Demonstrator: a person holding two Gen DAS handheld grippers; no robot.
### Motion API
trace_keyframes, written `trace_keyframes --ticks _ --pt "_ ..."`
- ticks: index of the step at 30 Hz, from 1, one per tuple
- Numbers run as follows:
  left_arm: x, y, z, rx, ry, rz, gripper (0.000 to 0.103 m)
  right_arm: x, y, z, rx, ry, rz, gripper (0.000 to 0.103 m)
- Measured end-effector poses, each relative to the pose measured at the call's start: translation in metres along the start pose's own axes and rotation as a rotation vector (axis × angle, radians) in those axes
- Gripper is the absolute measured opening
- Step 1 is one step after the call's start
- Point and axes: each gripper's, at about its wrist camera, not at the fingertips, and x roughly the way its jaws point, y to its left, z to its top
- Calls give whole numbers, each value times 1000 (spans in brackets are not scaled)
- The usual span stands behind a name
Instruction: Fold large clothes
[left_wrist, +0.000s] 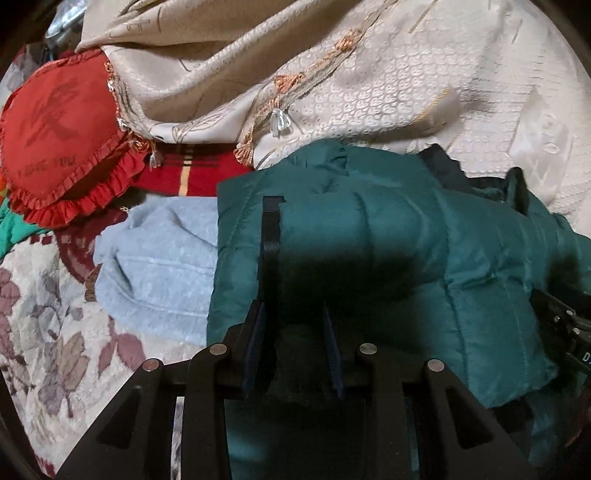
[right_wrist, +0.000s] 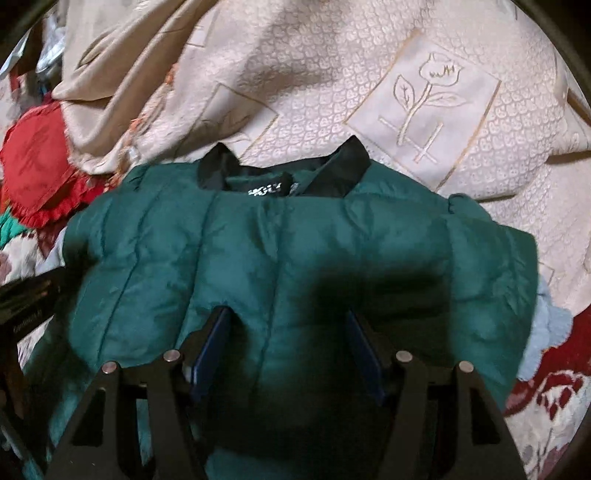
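A dark green quilted puffer jacket (left_wrist: 369, 236) lies folded on the bed, its black collar (right_wrist: 284, 173) at the far side in the right wrist view, where the jacket (right_wrist: 280, 254) fills the middle. My left gripper (left_wrist: 295, 332) holds a fold of the jacket's near edge between its fingers; one black finger (left_wrist: 269, 236) lies over the fabric. My right gripper (right_wrist: 291, 343) is partly open, with jacket fabric bunched between its blue pads (right_wrist: 210, 347). The right gripper's body (left_wrist: 561, 325) shows at the left view's right edge.
A cream embroidered bedspread (right_wrist: 406, 92) lies behind the jacket. A red heart-shaped ruffled cushion (left_wrist: 59, 140) sits at the left. A light blue towel-like cloth (left_wrist: 159, 262) lies left of the jacket on a floral blanket (left_wrist: 44, 325).
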Motion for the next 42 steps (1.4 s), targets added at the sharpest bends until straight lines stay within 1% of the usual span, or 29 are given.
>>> trace_keyframes --ticks 4,8,10,11,13,15,17,18,20,21,22,23,24,26,27,28,30,31,35,37,38,39,40,41,42 --pt "10 -5 6 9 1 19 12 22 -1 11 21 -5 -14 73" --pt "15 -7 6 19 0 34 12 22 0 16 13 5 -11 74" --pt "15 -7 5 19 -6 34 12 7 -1 16 15 4 8 74" --pt "16 -8 4 18 -7 35 12 -5 -4 14 18 -21 17 74" --pt "18 -8 4 15 -9 36 12 -26 -12 8 12 -70 5 74" --pt "19 -9 5 11 -10 39 12 -40 -21 2 2 -90 -22 75" --pt "20 -10 6 9 -11 42 12 -41 -33 -1 -10 -81 -54 75" --pt "21 -11 7 10 -12 44 12 -38 -39 -3 -16 -63 -72 75" --pt "21 -13 7 17 -17 43 12 -20 -53 -5 -5 -12 -118 75" --pt "22 -15 7 24 -20 45 12 -13 -57 -3 8 1 -119 75" --pt "23 -16 7 30 -22 49 13 -2 -62 -1 34 19 -109 77" --pt "23 -17 8 35 -22 52 12 6 -65 3 65 27 -98 83" --pt "25 -17 8 39 -21 55 12 10 -67 5 83 25 -90 92" --pt "27 -18 8 43 -18 59 13 19 -65 13 90 24 -77 101" --pt "27 -17 8 42 -16 57 13 21 -61 16 75 29 -85 102" --pt "28 -17 8 39 -16 53 13 21 -59 16 59 34 -95 102" --pt "28 -15 6 30 -20 41 13 10 -57 15 45 34 -94 98" --pt "29 -14 5 25 -21 37 13 -3 -56 13 39 19 -95 94" --pt "30 -13 4 19 -24 33 14 -55 -61 -5 52 -67 -68 93" --pt "31 -14 3 19 -27 36 14 -67 -62 -18 68 -68 -49 93" --pt "31 -14 3 20 -29 38 15 -67 -64 -23 77 -52 -41 89" --pt "30 -14 4 22 -30 42 15 -64 -67 -29 86 -28 -34 79" --pt "30 -15 4 24 -30 45 15 -61 -69 -35 92 -5 -33 74" --pt "30 -15 4 25 -31 47 15 -56 -69 -38 95 14 -40 70" --pt "30 -15 4 27 -31 50 15 -48 -71 -40 100 26 -52 70"
